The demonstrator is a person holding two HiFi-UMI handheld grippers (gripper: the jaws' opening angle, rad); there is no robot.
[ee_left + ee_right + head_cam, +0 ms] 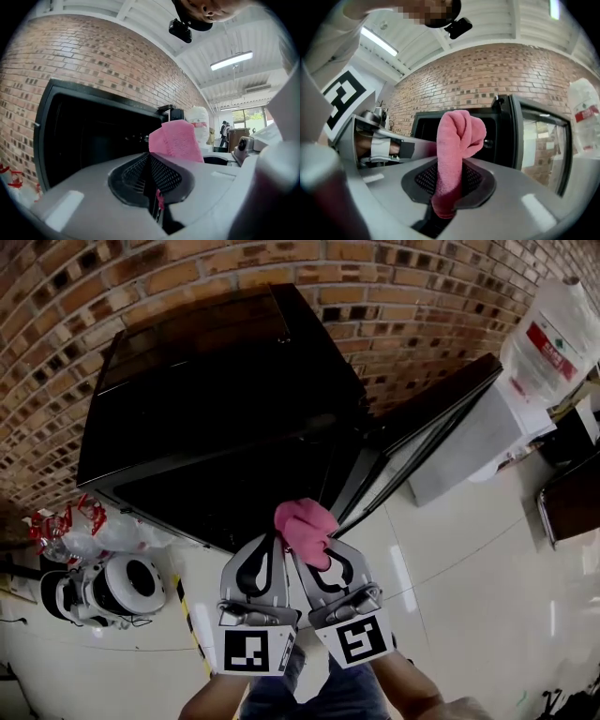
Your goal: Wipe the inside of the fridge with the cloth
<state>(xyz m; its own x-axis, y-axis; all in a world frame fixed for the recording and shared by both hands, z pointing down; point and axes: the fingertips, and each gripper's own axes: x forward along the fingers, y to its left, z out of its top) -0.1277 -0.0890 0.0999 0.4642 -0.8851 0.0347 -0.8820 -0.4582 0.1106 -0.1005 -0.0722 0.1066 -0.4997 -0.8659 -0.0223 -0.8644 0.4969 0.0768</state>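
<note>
A pink cloth (305, 524) is held up in front of a black fridge (216, 399), close to the lower front edge of its opening and not inside it. The cloth is gripped by the right gripper (312, 561): in the right gripper view its jaws are closed on the lower part of a rolled fold, and the rest of the cloth is seen bulging upward past the tips. The left gripper (269, 545) is set just beside it, at its 9 o'clock, with the tips of both grippers meeting at the cloth. In the left gripper view the jaws are pressed almost together, a thin sliver of pink is caught in the seam between them, and the bulk of the cloth is seen rising beyond the tips.

The fridge is placed against a brick wall (187, 277), at 12 o'clock from the grippers. Its door (431, 418) is swung open toward 2 o'clock, and the interior is seen only as dark. A large translucent bottle (548, 343) with a red label is seen further out at 2 o'clock. A round white device (112, 589) is set on the pale floor (469, 568) at 9 o'clock from the grippers, with a strip of yellow-and-black tape (192, 624) beside it.
</note>
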